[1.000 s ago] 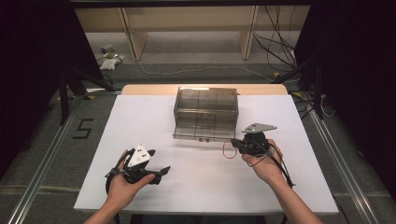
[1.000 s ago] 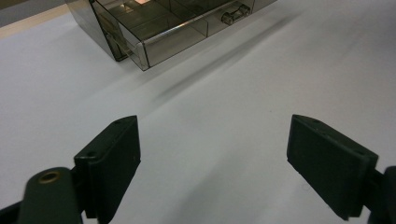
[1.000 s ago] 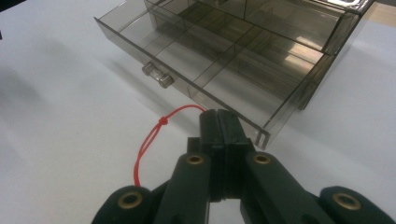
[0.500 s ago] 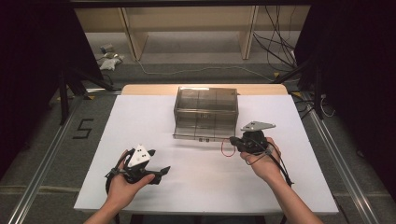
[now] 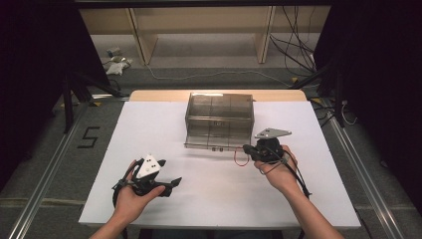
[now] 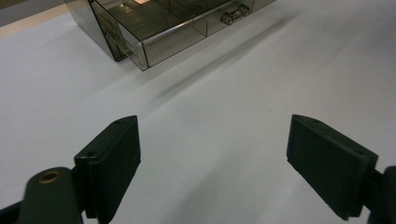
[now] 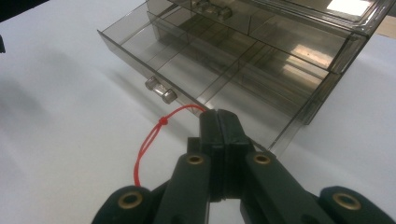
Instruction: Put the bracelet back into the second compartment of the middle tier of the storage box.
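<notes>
A smoky clear drawer box [image 5: 219, 107] stands at the table's far middle, with its bottom drawer [image 5: 215, 139] pulled out toward me. My right gripper [image 5: 247, 149] hovers at that drawer's front right corner, shut on a thin red string [image 5: 241, 160] that hangs in a loop. In the right gripper view the shut jaws [image 7: 219, 116] pinch the red string [image 7: 152, 137] just in front of the divided drawer [image 7: 196, 70] and its clear knob [image 7: 161, 91]. My left gripper [image 5: 174, 183] rests low at the near left, open, nothing between its jaws [image 6: 212, 154]; the box [image 6: 154, 28] lies far ahead.
White table sheet [image 5: 149, 129] spreads around the box, with a wooden strip along the far edge [image 5: 164, 94]. Metal rails [image 5: 45, 169] run beside the table. A floor mark "5" [image 5: 88, 137] is at left. Cables [image 5: 298, 55] and shelf legs lie beyond.
My right gripper has drifted a little left toward the drawer front, carrying the red string. The left gripper has stayed put.
</notes>
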